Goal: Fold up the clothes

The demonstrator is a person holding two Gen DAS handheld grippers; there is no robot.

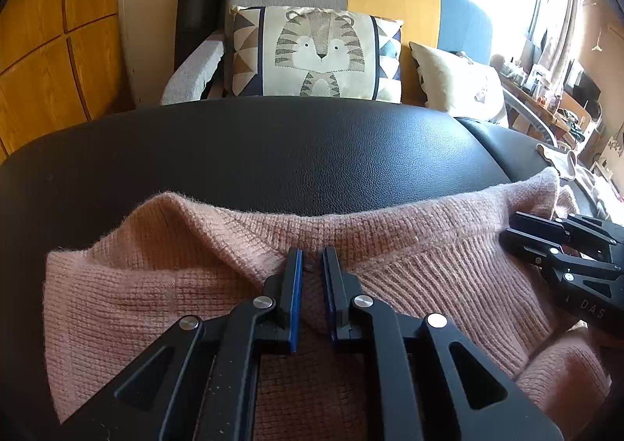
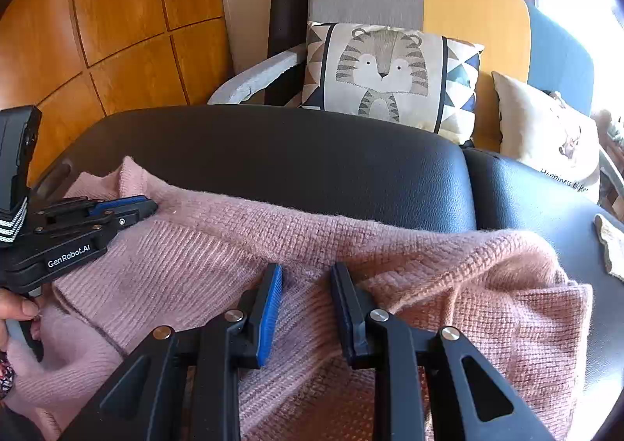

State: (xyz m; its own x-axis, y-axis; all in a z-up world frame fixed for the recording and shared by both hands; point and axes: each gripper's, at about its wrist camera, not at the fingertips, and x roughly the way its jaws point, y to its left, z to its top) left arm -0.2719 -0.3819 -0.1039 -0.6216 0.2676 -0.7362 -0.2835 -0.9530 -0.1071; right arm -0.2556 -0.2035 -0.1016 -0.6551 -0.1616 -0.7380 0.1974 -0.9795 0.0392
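Now I hold the pink knitted sweater (image 1: 187,285) on the black leather seat (image 1: 249,152), near its front edge. My left gripper (image 1: 312,257) and right gripper (image 2: 306,273) each pinch a fold of knit, probably so that the edge travels evenly.

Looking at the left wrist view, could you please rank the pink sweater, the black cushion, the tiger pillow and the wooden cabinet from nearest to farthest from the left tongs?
1. Pink sweater: pinched in the left tongs.
2. Black cushion: under and just beyond the sweater.
3. Tiger pillow: straight ahead on the chair behind the cushion.
4. Wooden cabinet: far left; its depth against the pillow is too close to call.
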